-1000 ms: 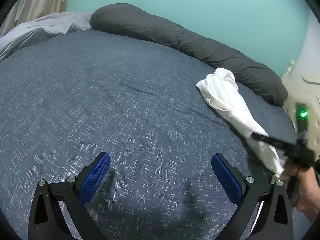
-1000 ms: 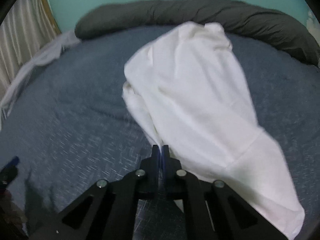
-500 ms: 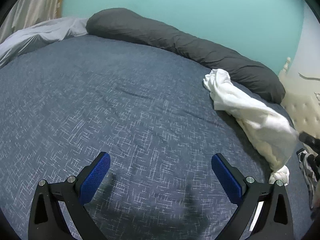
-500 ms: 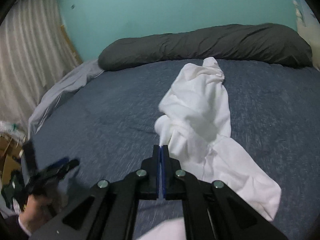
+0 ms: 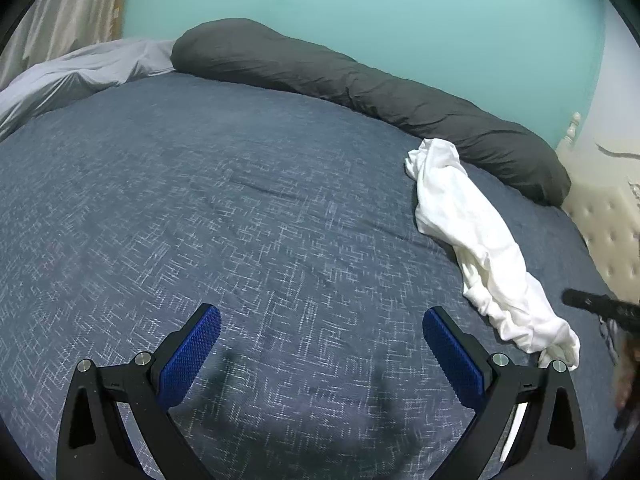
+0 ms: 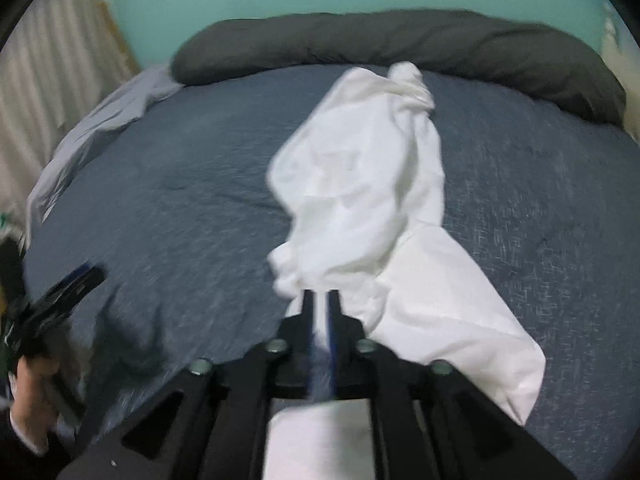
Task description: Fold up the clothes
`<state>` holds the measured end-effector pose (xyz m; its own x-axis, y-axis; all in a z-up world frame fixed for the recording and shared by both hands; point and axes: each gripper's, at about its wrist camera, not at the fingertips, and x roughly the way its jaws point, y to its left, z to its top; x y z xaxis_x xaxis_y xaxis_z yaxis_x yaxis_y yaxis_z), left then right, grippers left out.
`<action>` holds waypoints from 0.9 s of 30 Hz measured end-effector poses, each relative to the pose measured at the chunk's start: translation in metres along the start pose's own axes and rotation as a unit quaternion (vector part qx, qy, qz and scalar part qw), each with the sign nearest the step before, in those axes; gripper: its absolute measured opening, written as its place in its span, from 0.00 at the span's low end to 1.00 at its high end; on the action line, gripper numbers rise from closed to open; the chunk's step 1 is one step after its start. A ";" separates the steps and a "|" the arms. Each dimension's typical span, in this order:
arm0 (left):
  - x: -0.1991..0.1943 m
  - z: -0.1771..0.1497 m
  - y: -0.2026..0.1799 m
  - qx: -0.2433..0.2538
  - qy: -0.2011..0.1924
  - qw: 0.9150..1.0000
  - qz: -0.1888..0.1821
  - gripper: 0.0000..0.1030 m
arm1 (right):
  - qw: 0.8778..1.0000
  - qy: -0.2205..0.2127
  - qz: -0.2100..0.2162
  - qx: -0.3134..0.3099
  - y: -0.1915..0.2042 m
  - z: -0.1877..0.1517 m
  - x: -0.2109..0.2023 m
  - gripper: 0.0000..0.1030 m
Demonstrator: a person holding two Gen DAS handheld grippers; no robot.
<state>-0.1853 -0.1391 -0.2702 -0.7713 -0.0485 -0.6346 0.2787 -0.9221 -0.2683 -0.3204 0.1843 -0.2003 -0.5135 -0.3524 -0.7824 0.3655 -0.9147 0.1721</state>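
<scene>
Two jaw states. Left gripper (image 5: 322, 314): jaws wide apart, empty, low over bare bed (image 5: 200, 200). Right gripper (image 6: 320, 296): jaws nearly together at near end of white garment (image 6: 360, 184); blurred, so grip on cloth not determinable. Garment: crumpled in long strip on bed, far end beside dark bolster (image 5: 360, 84), not folded. Judged need: flattening before any fold, with one hem corner per gripper, drawn apart evenly, kept low against twisting.
</scene>
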 end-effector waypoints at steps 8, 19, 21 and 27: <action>0.005 0.000 0.004 -0.009 0.007 1.000 0.000 1.00 | 0.999 0.029 -0.011 0.022 -0.007 0.028 0.064 0.63; 0.008 0.000 0.009 -0.015 0.015 1.000 -0.002 1.00 | 0.998 0.036 -0.015 0.049 -0.019 0.033 0.095 0.03; 0.008 0.000 0.008 -0.014 0.014 1.000 -0.003 1.00 | 0.998 0.021 0.006 0.054 -0.020 0.033 0.083 0.03; 0.002 0.002 0.003 -0.012 0.007 1.000 -0.010 1.00 | 0.994 -0.046 0.083 0.062 -0.013 0.029 0.009 0.02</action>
<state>-0.1870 -0.1424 -0.2704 -0.7683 -0.0253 -0.6396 0.2777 -0.9135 -0.2974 -0.3522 0.1876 -0.1922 -0.5255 -0.5117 -0.6797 0.3553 -0.8579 0.3712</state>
